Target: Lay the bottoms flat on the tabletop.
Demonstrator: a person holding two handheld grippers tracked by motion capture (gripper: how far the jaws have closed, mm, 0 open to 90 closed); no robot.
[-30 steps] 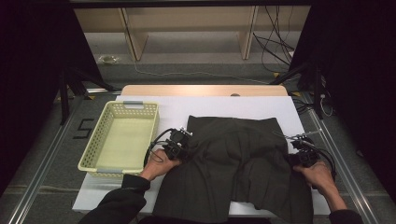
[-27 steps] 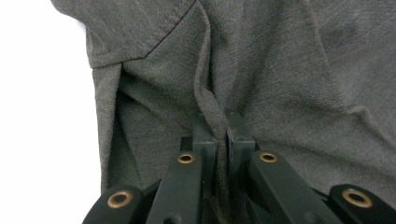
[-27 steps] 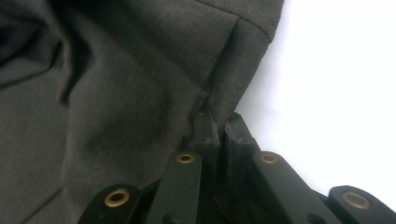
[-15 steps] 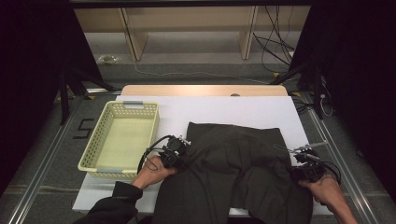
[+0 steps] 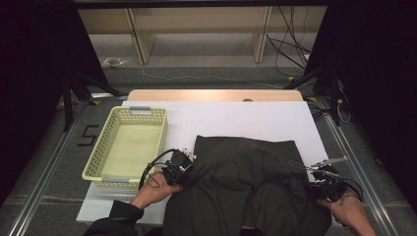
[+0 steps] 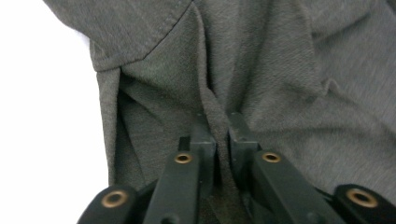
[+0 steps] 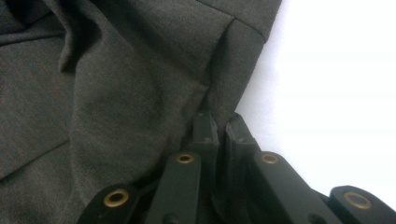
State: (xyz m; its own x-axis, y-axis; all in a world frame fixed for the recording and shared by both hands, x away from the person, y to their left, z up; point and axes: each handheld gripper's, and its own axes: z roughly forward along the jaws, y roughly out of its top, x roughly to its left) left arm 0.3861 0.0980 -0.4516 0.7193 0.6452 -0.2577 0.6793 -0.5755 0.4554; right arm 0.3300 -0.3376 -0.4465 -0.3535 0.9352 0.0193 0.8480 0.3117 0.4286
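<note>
A dark grey woven garment [image 5: 246, 187], matte and creased into soft folds, lies spread over the near half of the white rectangular tabletop [image 5: 236, 120], reaching its near edge, beside a pale yellow perforated plastic basket [image 5: 129, 147] at the left edge. The left gripper [image 5: 183, 169] is clenched on a raised pleat at the garment's left border, the right gripper [image 5: 319, 183] on its right border. The left gripper view resolves the fine twill and a stitched hem [image 6: 154, 39]; the right gripper view shows a hemmed corner [image 7: 252, 28] against the white top.

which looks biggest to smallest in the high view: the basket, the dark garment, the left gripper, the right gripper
1. dark garment
2. basket
3. left gripper and right gripper: they look alike in size, so I won't rank them.
</note>
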